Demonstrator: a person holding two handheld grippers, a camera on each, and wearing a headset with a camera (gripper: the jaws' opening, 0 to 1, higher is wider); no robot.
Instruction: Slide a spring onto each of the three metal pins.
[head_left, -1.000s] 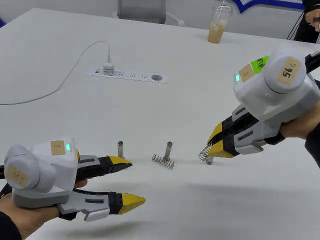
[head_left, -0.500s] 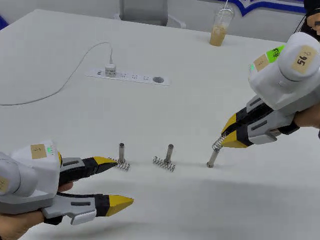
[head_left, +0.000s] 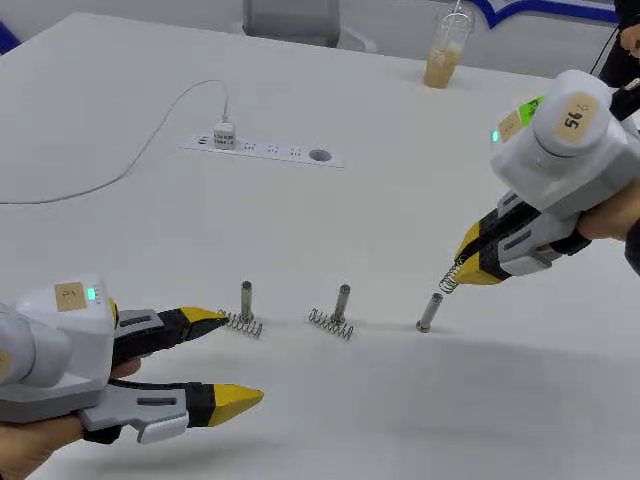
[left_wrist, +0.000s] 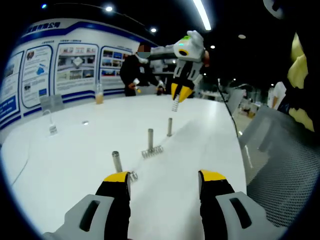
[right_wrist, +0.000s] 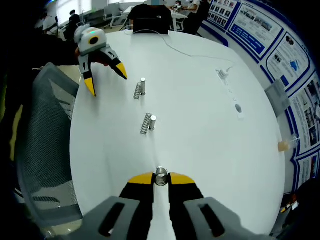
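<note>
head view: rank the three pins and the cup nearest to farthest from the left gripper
1. Left pin, just past the left gripper tips.
2. Middle pin, centre of the row.
3. Right pin, below the right gripper, which holds a spring.
4. Cup, far back right.

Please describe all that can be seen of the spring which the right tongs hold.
The spring is a short coil of bare grey metal wire. The yellow tips of the right tongs are shut on its upper end; its lower end hangs free, tilted. It is in the air just above the nearest upright pin, and the left gripper view shows a gap between them.
</note>
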